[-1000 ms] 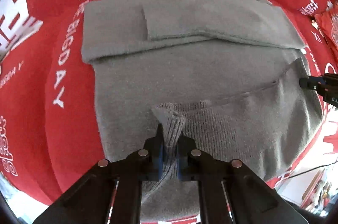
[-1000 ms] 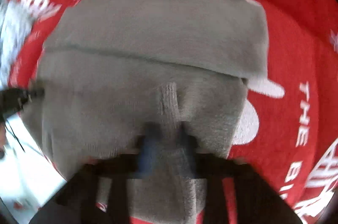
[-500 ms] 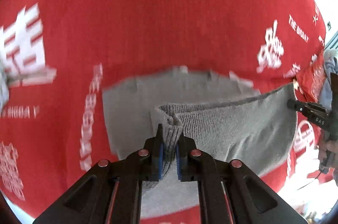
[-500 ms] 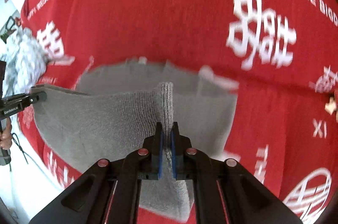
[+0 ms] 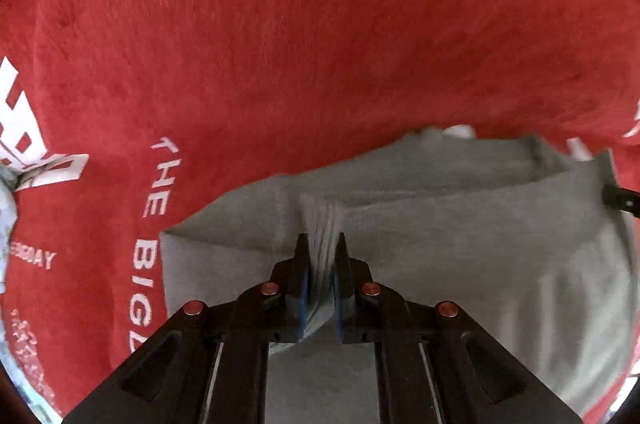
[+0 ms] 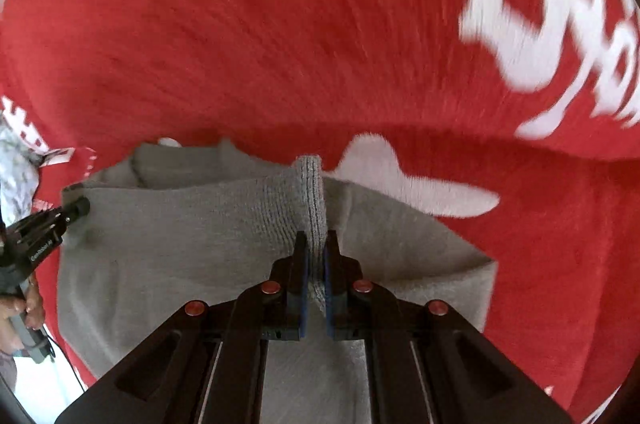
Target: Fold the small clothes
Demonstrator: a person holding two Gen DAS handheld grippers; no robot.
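Red "THE BIG" cloth (image 5: 280, 44) under gripper-pinched grey sweater (image 5: 460, 256).

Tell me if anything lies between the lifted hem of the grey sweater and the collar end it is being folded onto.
Nothing visible does. Both the left gripper and right gripper pinch the grey sweater, and only its own bare fabric lies ahead, up to the collar on the red cloth.

White print (image 6: 560, 36): motion-blurred at 2 o'clock, unreadable.
Grey sweater (image 5: 460, 264): lower part hidden behind the left gripper (image 5: 322, 252).
Pale crumpled cloth (image 6: 16, 164): cut off at 9 o'clock, kind unclear.
Hand (image 6: 18, 308): mostly out of frame at 8 o'clock.
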